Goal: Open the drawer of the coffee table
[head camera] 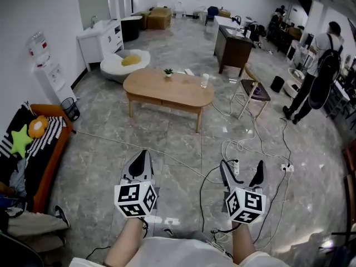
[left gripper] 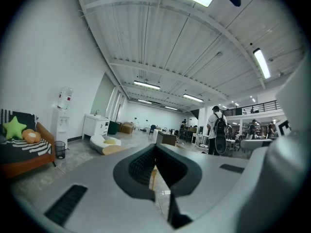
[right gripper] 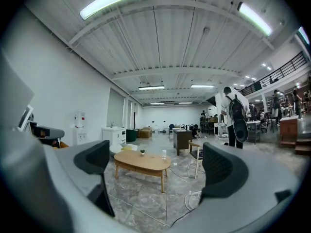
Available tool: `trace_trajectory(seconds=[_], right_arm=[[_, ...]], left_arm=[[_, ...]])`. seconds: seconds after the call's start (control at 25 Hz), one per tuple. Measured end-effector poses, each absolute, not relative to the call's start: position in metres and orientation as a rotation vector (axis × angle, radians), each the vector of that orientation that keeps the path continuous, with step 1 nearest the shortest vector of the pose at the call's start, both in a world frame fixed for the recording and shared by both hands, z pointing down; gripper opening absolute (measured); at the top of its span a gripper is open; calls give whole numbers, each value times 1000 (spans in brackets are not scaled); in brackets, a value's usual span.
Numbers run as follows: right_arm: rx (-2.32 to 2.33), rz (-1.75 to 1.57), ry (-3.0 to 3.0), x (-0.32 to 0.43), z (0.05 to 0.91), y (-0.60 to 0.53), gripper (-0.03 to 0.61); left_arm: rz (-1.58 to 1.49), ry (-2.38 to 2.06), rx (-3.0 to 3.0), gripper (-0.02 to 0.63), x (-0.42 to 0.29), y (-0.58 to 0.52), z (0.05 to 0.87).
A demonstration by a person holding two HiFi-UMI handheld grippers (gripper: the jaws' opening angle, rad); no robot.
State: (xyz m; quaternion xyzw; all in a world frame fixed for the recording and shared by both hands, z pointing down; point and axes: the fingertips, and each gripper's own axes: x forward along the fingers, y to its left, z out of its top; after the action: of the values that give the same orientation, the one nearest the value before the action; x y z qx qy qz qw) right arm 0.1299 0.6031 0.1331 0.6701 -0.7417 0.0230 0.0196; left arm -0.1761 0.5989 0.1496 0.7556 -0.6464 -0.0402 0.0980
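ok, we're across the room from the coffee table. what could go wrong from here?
1. Cables lie looped across the path to the coffee table: a likely trip hazard on approach.
2. A glass and a small plant stand on it; a hard pull could tip them.
3. The left gripper is shut; only the right gripper is open to grasp.

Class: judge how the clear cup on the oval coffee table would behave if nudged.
The clear cup stands taller than wide near the coffee table's right end, so it would probably tip rather than slide. It looks see-through, so it is likely light and perhaps fragile. Its contents cannot be told.
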Motion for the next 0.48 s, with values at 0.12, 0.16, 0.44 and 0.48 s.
trace_trajectory(seconds=[0.12,0.16,0.44,0.48], right_arm=[[2102,109,-2279,126,137,601,588],[2110,123,-2272,124,139,601,588],[2123,162,-2244,124,150,590,574],[2125,167,-2239,124,152,586,575]], left_arm=[[-105,-1909,2245,-8,-188,597,150],[-102,-1907,2247,-8,-191,596,151],[-84,-1904,2245,-8,-203,578,158],[-82,-1904,2243,-8,-204,574,159]])
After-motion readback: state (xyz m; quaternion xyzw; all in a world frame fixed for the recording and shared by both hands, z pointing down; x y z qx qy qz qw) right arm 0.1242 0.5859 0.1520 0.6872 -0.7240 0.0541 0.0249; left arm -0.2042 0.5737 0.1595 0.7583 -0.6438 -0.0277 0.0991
